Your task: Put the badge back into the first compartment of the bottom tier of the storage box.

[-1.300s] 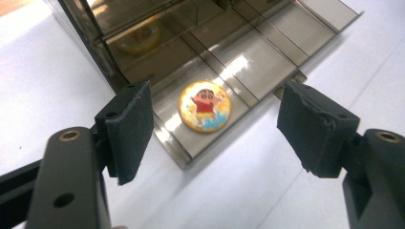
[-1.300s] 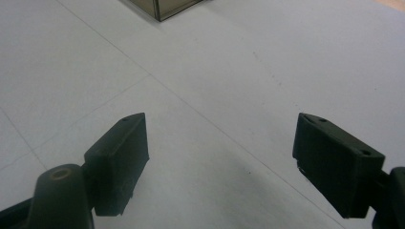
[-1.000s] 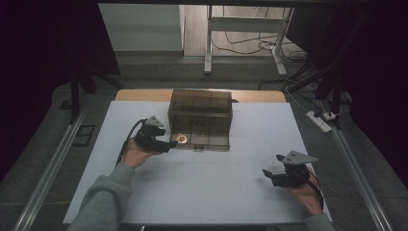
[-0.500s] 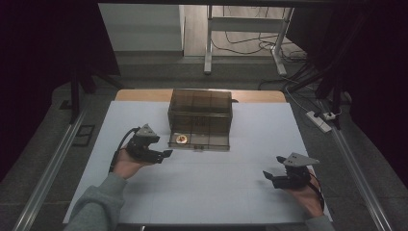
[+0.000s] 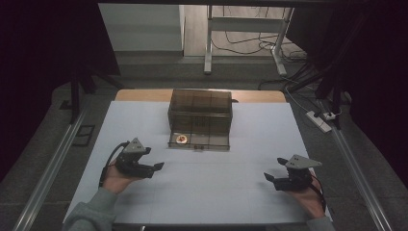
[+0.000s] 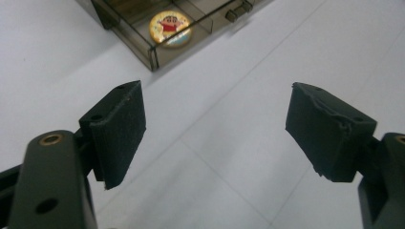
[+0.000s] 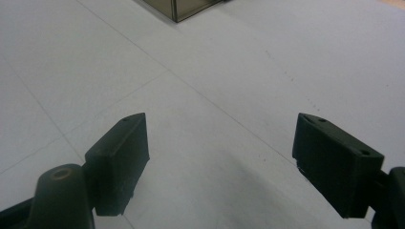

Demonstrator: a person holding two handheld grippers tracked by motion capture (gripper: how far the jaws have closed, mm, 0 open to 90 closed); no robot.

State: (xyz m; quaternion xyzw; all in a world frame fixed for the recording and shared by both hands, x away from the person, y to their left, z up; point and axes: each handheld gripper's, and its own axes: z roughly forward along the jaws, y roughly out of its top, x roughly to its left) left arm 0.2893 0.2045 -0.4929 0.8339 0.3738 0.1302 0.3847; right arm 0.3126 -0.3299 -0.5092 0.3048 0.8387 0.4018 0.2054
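Observation:
A smoky see-through box (image 5: pixel 199 113) stands at the middle of the white table top (image 5: pixel 207 192), its shallow drawer (image 5: pixel 197 142) pulled out toward me. A round cartoon badge (image 5: pixel 181 139) lies in the drawer's left end, and the left gripper view shows the badge (image 6: pixel 170 27) beyond the jaws. My left gripper (image 5: pixel 155 164) rests on the table, front left of the drawer. It is open (image 6: pixel 215 102) and holds nothing. My right gripper (image 5: pixel 272 171) is low at the front right, also open (image 7: pixel 219 131) and holding nothing, with a corner of the box (image 7: pixel 184 7) far ahead.
A wooden strip (image 5: pixel 139 95) borders the table's far edge behind the box. Metal rails (image 5: pixel 53 163) run along both sides. A power strip (image 5: pixel 320 120) and cables lie on the floor to the right, and desk legs (image 5: pixel 208 43) stand beyond.
My left gripper has drawn back from the drawer toward the front left of the table, leaving the badge in the drawer. The right gripper has stayed where it was.

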